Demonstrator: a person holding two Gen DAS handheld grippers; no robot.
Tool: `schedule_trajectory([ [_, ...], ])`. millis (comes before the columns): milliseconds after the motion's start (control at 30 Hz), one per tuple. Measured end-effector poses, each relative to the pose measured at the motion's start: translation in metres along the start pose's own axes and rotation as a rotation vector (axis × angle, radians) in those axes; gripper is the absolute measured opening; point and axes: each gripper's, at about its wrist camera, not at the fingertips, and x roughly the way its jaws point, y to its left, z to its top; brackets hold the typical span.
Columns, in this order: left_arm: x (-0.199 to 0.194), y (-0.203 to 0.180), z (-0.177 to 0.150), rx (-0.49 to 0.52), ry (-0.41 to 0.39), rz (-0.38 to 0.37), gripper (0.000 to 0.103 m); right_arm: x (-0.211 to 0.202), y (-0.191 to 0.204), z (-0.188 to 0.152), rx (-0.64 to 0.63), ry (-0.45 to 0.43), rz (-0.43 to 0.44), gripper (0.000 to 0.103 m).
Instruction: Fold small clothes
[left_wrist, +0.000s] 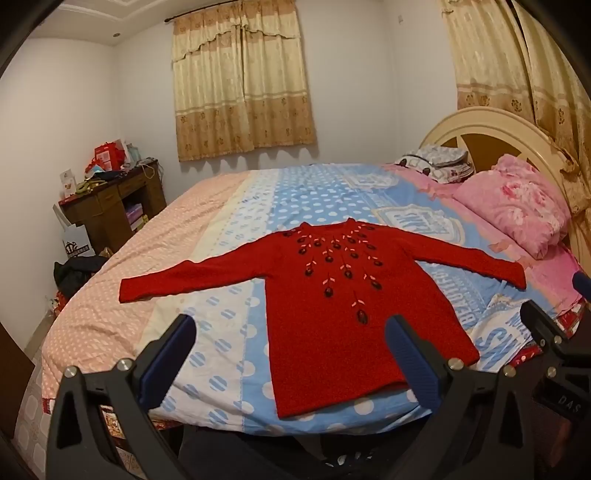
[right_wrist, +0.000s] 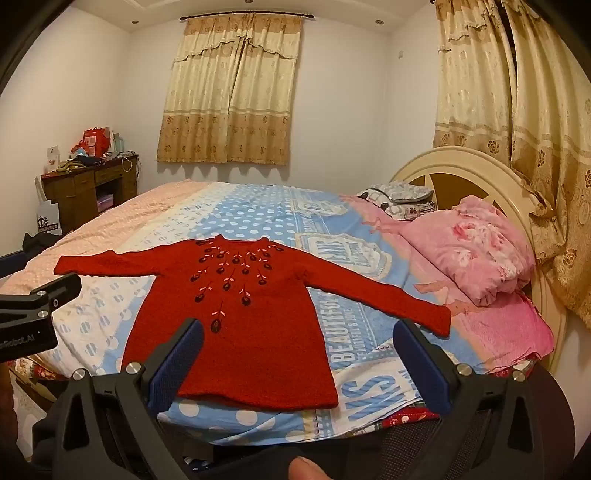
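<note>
Evidently nothing is folded yet: the red sweater (left_wrist: 332, 314) lies flat on the bed (left_wrist: 229, 206), sleeves spread. Both the left tongs (left_wrist: 291, 343) and right tongs (right_wrist: 299, 350) gape wide, empty, hovering by the hem; next comes pinching a sleeve.

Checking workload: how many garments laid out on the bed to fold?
1: a red sweater spread flat on the bedsheet, sleeves out. Folded fabric near the headboard could hide more.
</note>
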Motion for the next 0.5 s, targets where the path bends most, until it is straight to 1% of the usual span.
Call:
schedule_trajectory([
  [67,0.0000,0.0000,-0.0001,-0.004,-0.009,-0.002,0.103,0.0004,-0.0004,-0.0003,0.001,0.001,-0.001,0.102],
  [500,-0.0003,-0.0003,-0.0001,-0.003,-0.006,-0.002,0.103,0.0036,-0.0023,-0.0023,-0.001,0.006,-0.001,0.102],
])
